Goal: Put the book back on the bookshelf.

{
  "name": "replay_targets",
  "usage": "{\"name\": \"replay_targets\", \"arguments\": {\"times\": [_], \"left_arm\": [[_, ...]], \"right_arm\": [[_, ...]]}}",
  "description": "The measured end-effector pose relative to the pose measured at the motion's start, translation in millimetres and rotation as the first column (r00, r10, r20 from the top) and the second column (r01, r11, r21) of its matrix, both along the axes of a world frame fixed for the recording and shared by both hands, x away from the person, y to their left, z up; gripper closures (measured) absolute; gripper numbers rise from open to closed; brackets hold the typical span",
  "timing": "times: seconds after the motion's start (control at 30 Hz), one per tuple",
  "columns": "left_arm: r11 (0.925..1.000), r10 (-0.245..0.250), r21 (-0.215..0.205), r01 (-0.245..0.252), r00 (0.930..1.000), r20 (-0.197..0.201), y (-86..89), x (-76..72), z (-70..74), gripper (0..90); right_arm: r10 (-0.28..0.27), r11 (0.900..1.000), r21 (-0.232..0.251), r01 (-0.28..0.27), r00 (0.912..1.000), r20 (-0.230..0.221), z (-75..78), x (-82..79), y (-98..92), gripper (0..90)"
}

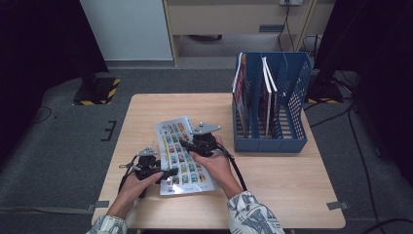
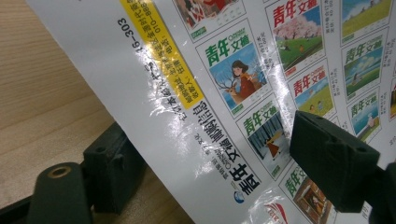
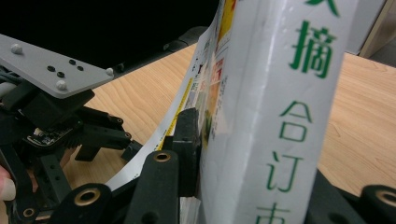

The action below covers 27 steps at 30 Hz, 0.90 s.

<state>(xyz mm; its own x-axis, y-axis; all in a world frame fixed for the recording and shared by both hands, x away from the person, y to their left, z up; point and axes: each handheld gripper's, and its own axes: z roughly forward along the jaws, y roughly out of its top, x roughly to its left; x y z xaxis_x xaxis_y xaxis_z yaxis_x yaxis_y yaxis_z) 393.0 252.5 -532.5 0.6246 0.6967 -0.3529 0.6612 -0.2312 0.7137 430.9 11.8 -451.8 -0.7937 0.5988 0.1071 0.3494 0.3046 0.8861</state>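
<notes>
The magazine (image 1: 184, 155) lies toward the near edge of the table (image 1: 272, 195), left of its middle, with both tongs at it. The right gripper (image 1: 187, 145) is clamped on the thick spine, one jaw pressed against the cover and the other behind the bound edge, as the right gripper view shows. The left gripper (image 1: 171, 171) has its jaws apart, one above the glossy cover and one below it at the near left corner, with neither pad pressing on it.

To do this step well, I'd say the right hand should keep its hold firm on the spine, because the cover bows and is slippery. The left should either bite deeper onto the cover or stay clear, so the book lifts without twisting. It looks bound for the blue file rack (image 1: 271, 141) at the far right corner, so stand it upright before sliding it in.

Count: one magazine on the table, one rack, two or three volumes (image 1: 267, 92) already standing in it, and two grippers.
</notes>
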Motion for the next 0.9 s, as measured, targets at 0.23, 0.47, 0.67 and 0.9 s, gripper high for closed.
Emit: {"name": "replay_targets", "arguments": {"times": [0.23, 0.47, 0.67, 0.9], "left_arm": [[0.9989, 0.017, -0.044, -0.019, 0.9993, -0.035, 10.0, 3.8, 0.1, 31.8], [0.9970, 0.051, -0.057, -0.052, 0.9986, -0.015, 16.1, 3.0, 9.0, 50.4], [0.9961, 0.071, -0.051, -0.072, 0.9974, -0.012, 16.5, 3.0, 15.1, 58.6], [0.9963, 0.078, -0.036, -0.078, 0.9969, -0.011, 16.1, 1.9, 18.5, 60.8]], "right_arm": [[0.012, 1.000, 0.012, -0.012, 0.9999, 0.000, 0.0, -0.9, 0.7, 71.5], [0.019, 0.999, 0.031, -0.019, 0.9996, 0.021, 1.8, -0.7, -1.8, 71.9], [0.024, 0.998, 0.054, -0.025, 0.9993, 0.029, 3.2, 0.1, -6.6, 72.3], [0.043, 0.998, 0.053, -0.045, 0.9987, 0.025, 4.6, 1.3, -7.8, 71.2]]}}
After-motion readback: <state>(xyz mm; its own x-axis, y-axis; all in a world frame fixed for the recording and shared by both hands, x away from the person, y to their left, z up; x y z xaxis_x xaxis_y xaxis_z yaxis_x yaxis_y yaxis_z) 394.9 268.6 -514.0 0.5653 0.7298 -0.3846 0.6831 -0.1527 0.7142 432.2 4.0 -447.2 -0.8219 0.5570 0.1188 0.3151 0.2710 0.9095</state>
